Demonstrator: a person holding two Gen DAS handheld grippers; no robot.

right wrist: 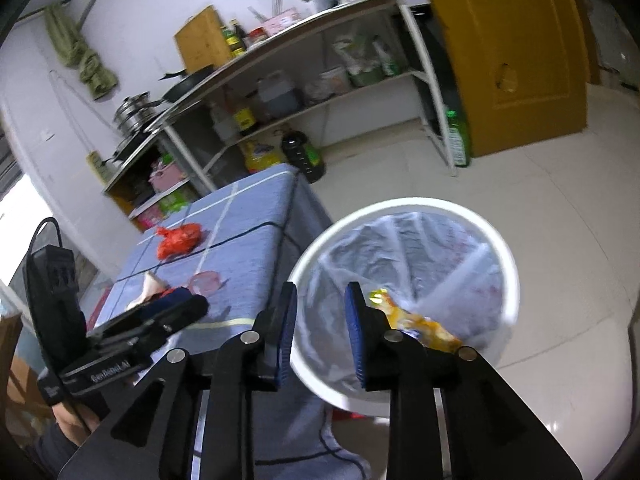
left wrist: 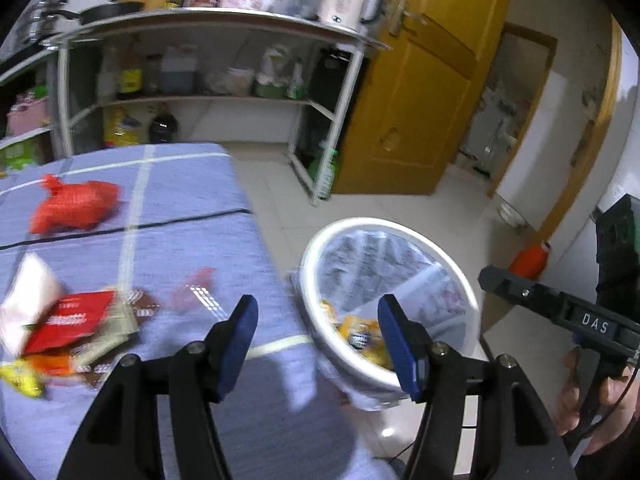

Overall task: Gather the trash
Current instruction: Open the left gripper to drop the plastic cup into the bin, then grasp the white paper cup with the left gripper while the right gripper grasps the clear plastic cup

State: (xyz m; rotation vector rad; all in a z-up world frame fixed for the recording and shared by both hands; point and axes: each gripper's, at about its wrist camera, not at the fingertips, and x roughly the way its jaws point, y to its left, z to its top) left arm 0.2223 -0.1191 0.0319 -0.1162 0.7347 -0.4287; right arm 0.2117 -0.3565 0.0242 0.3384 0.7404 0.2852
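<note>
A white trash bin (left wrist: 468, 296) with a clear liner stands on the floor beside the table, also in the right wrist view (right wrist: 508, 248). A yellow wrapper (right wrist: 420, 326) lies inside it. On the blue checked tablecloth (left wrist: 192, 236) lie a red mesh bag (left wrist: 76, 204), a red packet (left wrist: 72, 318), a white wrapper (left wrist: 28, 292), a clear red wrapper (left wrist: 196, 290) and a yellow wrapper (left wrist: 20, 378). My left gripper (left wrist: 314, 312) is open and empty over the table's right edge. My right gripper (right wrist: 320, 300) is open and empty above the bin's left rim.
A metal shelf rack (left wrist: 224, 24) with bottles, pans and a white kettle (left wrist: 348, 0) stands behind the table. A yellow door (left wrist: 420, 100) is at the right. An orange cylinder (left wrist: 532, 258) lies on the tiled floor.
</note>
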